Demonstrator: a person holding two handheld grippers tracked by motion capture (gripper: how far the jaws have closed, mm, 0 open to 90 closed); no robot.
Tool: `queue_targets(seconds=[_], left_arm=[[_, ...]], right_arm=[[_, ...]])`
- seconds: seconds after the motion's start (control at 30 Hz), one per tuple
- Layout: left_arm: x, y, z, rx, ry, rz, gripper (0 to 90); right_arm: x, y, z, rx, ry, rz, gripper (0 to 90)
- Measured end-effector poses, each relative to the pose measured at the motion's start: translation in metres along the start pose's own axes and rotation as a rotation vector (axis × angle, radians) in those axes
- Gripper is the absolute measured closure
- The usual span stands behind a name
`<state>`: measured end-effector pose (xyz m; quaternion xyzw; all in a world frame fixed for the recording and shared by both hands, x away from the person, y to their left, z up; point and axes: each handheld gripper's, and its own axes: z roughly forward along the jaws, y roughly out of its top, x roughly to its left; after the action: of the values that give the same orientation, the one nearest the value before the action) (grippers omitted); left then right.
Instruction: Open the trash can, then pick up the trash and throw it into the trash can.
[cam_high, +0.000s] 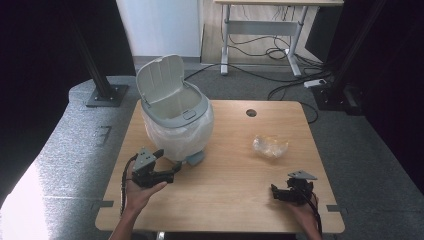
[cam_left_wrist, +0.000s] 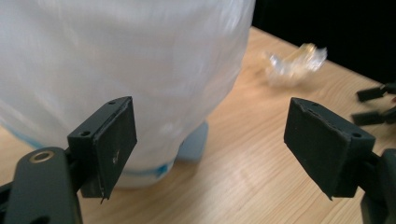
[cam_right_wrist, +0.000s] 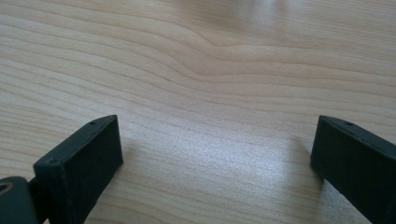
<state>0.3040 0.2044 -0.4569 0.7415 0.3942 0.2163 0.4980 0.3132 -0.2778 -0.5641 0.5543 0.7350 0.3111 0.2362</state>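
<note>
A small grey bin (cam_high: 175, 112) stands on the left of the wooden table (cam_high: 235, 185), with its lid (cam_high: 160, 75) raised and a white plastic bag lining it. The bag-covered side of the bin (cam_left_wrist: 116, 56) is close up in the left gripper view, with the grey foot pedal (cam_left_wrist: 194, 142) at its base. My left gripper (cam_high: 175, 170) (cam_left_wrist: 210, 140) is low by the bin's near side, pointing at the pedal, open with nothing between its jaws. A crumpled clear wrapper (cam_high: 270, 146) (cam_left_wrist: 294, 63) lies to the right. My right gripper (cam_high: 275, 192) (cam_right_wrist: 217, 154) rests near the front right corner, open over bare wood.
A round cable hole (cam_high: 251, 113) sits near the table's far edge. Behind the table are a desk frame (cam_high: 260, 35), loose cables on the floor (cam_high: 280, 55) and black stand bases (cam_high: 106, 95). Bare wood lies between the bin and the wrapper.
</note>
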Motion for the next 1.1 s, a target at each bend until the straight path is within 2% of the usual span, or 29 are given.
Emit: queue_targets(seconds=[0.13,0.2,0.27,0.47,0.63,0.73,0.87,1.1], left_arm=[[0.004,-0.011,0.006,0.028,0.013,-0.013,17.0],[0.006,-0.013,0.008,0.047,0.023,-0.003,16.5],[0.007,-0.013,0.008,0.045,0.024,-0.006,16.5],[0.006,-0.022,0.013,0.060,0.017,-0.014,16.5],[0.006,-0.034,0.019,0.091,0.016,-0.012,16.5],[0.008,-0.041,0.022,0.114,0.021,-0.014,16.5],[0.011,-0.043,0.021,0.119,0.035,-0.014,16.6],[0.018,-0.050,0.019,0.133,0.039,-0.038,16.8]], right_arm=[[0.000,0.000,0.000,0.000,0.000,0.000,1.4],[0.000,0.000,0.000,0.000,0.000,0.000,1.4],[0.000,0.000,0.000,0.000,0.000,0.000,1.7],[0.000,-0.001,-0.003,-0.027,0.001,0.005,12.4],[0.000,0.000,-0.002,-0.037,0.009,0.016,12.9],[0.001,0.003,-0.003,-0.055,0.007,0.022,13.3],[0.003,0.009,-0.004,-0.093,0.000,0.018,16.8],[0.003,0.022,-0.004,-0.137,0.001,0.035,18.9]])
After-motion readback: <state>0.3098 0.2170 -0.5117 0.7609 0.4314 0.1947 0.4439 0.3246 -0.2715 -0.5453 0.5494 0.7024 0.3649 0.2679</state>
